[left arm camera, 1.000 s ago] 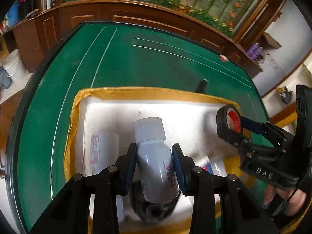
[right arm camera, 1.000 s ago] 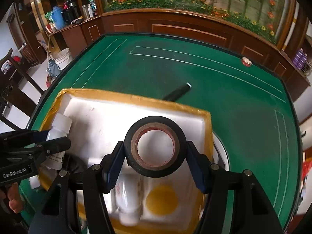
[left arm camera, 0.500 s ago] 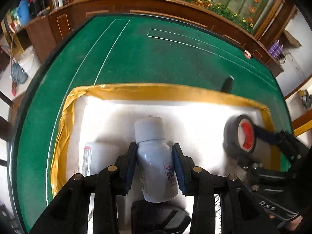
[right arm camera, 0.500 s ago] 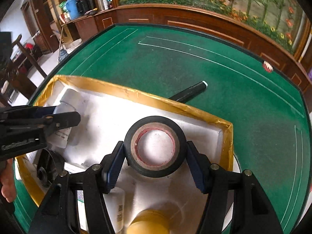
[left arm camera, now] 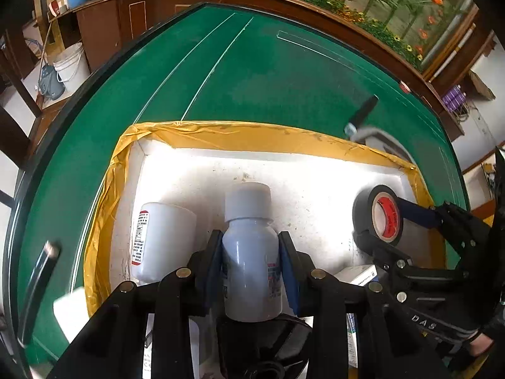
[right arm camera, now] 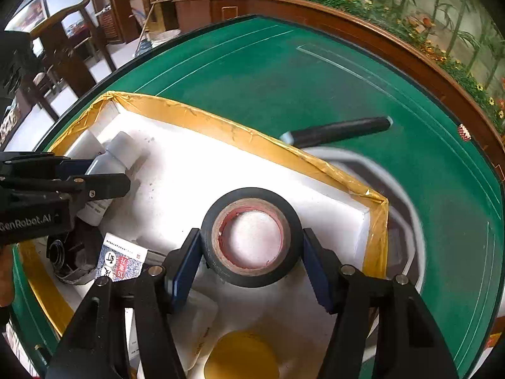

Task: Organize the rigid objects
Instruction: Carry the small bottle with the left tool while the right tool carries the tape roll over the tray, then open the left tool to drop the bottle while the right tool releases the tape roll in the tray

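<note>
A white foam box with yellow-taped rim [left arm camera: 240, 135] [right arm camera: 227, 124] sits on the green table. My left gripper [left arm camera: 251, 263] is shut on a white capped bottle [left arm camera: 249, 252], held low over the box's left part; the bottle also shows in the right wrist view [right arm camera: 109, 170]. My right gripper [right arm camera: 251, 252] is shut on a black tape roll [right arm camera: 251, 237], held inside the box near its right wall; the roll shows in the left wrist view [left arm camera: 378, 221]. A second white bottle [left arm camera: 161, 237] lies in the box beside the held one.
A black marker [right arm camera: 341, 131] [left arm camera: 363, 113] lies on the table beyond the box. A small printed carton [right arm camera: 121, 260], a black round object [right arm camera: 68, 254] and a yellow lid [right arm camera: 240, 358] lie in the box. A pen [left arm camera: 41, 281] lies left of the box.
Both grippers have moved forward and down into the box with their loads. The tape roll now hangs close to the box's right wall; the bottle is beside the lying bottle.
</note>
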The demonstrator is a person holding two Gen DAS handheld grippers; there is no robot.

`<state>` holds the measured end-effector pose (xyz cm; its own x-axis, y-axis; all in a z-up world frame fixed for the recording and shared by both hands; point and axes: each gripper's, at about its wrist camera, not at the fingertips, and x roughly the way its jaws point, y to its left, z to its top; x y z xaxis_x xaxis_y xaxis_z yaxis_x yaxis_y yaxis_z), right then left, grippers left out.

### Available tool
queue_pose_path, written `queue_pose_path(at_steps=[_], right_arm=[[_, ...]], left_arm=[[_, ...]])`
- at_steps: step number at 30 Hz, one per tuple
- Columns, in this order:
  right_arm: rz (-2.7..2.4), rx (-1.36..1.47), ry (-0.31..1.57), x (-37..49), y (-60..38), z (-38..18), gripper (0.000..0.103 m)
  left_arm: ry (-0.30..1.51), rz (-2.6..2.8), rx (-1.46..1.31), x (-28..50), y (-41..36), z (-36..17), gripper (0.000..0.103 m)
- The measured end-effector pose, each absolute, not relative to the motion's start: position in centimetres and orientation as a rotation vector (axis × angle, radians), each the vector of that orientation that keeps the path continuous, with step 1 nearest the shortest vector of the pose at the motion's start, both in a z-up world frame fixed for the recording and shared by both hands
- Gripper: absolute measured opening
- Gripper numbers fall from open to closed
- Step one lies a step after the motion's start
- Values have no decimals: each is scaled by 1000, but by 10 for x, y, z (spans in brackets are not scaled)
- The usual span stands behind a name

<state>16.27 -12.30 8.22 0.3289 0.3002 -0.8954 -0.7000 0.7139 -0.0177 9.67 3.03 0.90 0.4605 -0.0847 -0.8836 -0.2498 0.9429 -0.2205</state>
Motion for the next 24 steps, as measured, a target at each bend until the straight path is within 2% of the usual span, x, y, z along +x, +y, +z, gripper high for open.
queue_pose_path(at_steps=[13,24], right_arm=[[810,-566,986,128,-109,80,62],[843,-552,1029,122,-99,75,63]], left_arm=[[1068,113,-363,39,26,7,38],[1052,206,-370,38,19,6,39]])
